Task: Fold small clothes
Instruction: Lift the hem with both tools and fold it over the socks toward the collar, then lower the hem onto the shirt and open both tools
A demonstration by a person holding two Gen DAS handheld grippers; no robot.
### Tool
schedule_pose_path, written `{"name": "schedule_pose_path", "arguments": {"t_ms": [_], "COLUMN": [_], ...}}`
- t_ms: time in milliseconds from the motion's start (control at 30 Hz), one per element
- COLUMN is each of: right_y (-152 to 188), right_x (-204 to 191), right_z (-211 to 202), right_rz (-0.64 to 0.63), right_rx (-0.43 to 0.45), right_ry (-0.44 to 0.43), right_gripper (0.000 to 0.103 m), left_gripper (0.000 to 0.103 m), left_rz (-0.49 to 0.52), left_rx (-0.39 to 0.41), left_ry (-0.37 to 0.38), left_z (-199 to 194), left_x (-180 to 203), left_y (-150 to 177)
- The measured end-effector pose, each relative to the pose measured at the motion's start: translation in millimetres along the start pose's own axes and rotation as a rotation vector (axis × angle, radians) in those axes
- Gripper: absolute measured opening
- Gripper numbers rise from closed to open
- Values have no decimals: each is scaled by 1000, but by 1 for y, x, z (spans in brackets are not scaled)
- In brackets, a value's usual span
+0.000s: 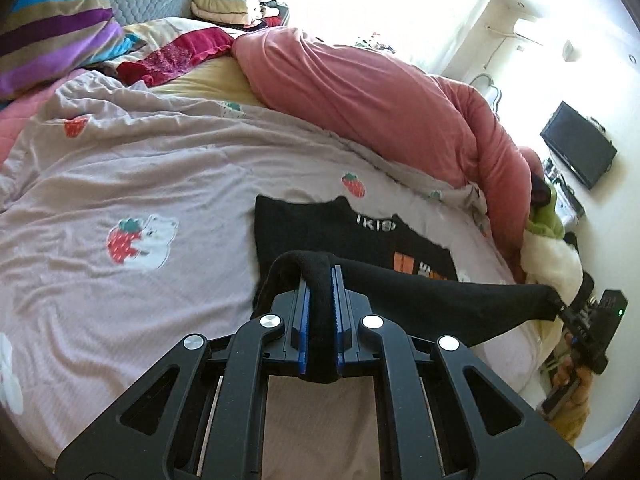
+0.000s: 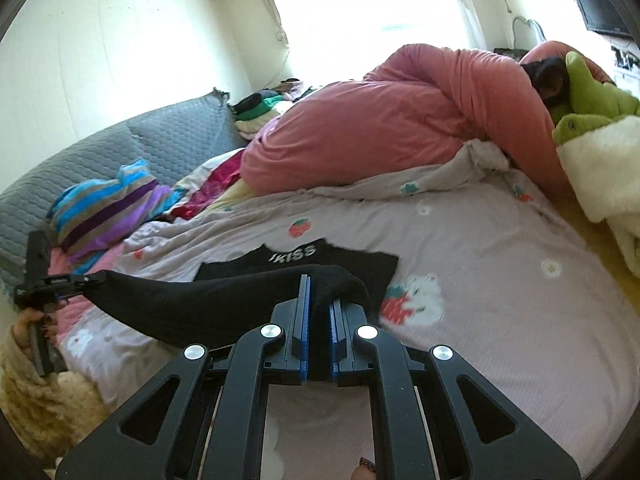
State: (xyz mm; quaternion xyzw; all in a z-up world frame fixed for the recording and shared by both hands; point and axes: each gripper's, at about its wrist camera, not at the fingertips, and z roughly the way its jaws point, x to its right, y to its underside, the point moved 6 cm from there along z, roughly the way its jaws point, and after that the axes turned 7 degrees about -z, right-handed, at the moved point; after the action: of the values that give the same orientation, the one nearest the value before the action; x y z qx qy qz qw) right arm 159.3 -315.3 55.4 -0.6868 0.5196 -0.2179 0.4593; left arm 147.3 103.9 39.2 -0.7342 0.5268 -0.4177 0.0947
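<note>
Black knit top sagged soft and light on the bed; we held its near hem corners clamped in left tongs and right tongs.

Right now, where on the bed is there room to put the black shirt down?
Free: the sheet left of the black shirt, around the strawberry bear print. Crowded: the pink duvet behind, the striped pillow at the corner, the green plush on the other side.
</note>
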Motion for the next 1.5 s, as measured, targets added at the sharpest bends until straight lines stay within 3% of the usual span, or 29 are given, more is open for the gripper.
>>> {"name": "schedule_pose_path", "arguments": {"t_ms": [333, 933, 1133, 1233, 1300, 1500], "right_y": [-10, 12, 23, 27, 28, 25], "right_x": [14, 38, 44, 44, 45, 41], "right_z": [43, 127, 141, 143, 140, 128], "right_rz": [-1, 46, 72, 70, 65, 46], "right_rx": [-24, -158, -194, -208, -201, -177], "right_ry": [55, 128, 144, 163, 189, 213], "right_gripper": [7, 7, 7, 16, 41, 43], "left_gripper": [3, 4, 7, 12, 21, 33], "left_rz": [-23, -32, 4, 32, 56, 113], "left_rx": [-15, -80, -62, -44, -33, 2], "left_ry": [-47, -117, -160, -181, -193, -219], "left_z": [45, 119, 126, 124, 122, 111], "left_x": [-6, -40, -43, -44, -43, -36], "left_y": [-33, -33, -32, -33, -33, -31]}}
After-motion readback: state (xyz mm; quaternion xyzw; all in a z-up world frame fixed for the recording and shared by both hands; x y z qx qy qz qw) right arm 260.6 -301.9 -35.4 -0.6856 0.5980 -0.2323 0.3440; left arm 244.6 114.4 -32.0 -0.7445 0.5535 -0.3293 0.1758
